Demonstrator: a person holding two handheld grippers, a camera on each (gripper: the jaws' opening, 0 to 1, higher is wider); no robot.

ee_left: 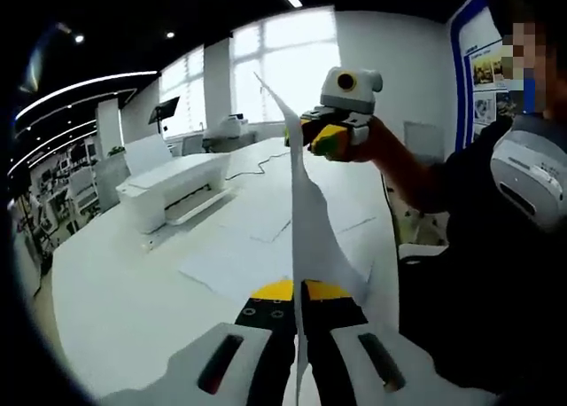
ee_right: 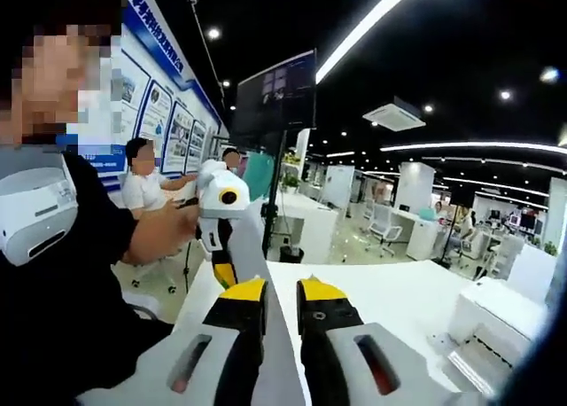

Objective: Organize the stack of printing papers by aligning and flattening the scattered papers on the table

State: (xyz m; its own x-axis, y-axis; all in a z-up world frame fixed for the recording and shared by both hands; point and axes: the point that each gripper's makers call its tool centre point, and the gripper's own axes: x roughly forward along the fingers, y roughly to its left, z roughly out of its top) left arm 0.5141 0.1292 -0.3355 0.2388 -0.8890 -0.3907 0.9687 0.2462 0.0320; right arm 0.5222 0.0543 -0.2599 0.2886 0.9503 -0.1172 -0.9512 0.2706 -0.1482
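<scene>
Pinched edge-on between both yellow-tipped grippers, a thin white paper sheet (ee_left: 306, 220) is held upright above the white table (ee_left: 115, 300) — left gripper (ee_left: 299, 292) at its near end, right gripper (ee_left: 330, 133) at its far end, long axis running between them.

printer (ee_left: 173, 191) left, bare table (ee_left: 124, 308) nearer

A white printer (ee_left: 173, 189) is set on the far left of the table, a cable (ee_left: 257, 165) is trailed beyond it, a dark screen on a stand (ee_right: 276, 100) is seen farther off, wall posters (ee_right: 164, 113) are hung left.
</scene>
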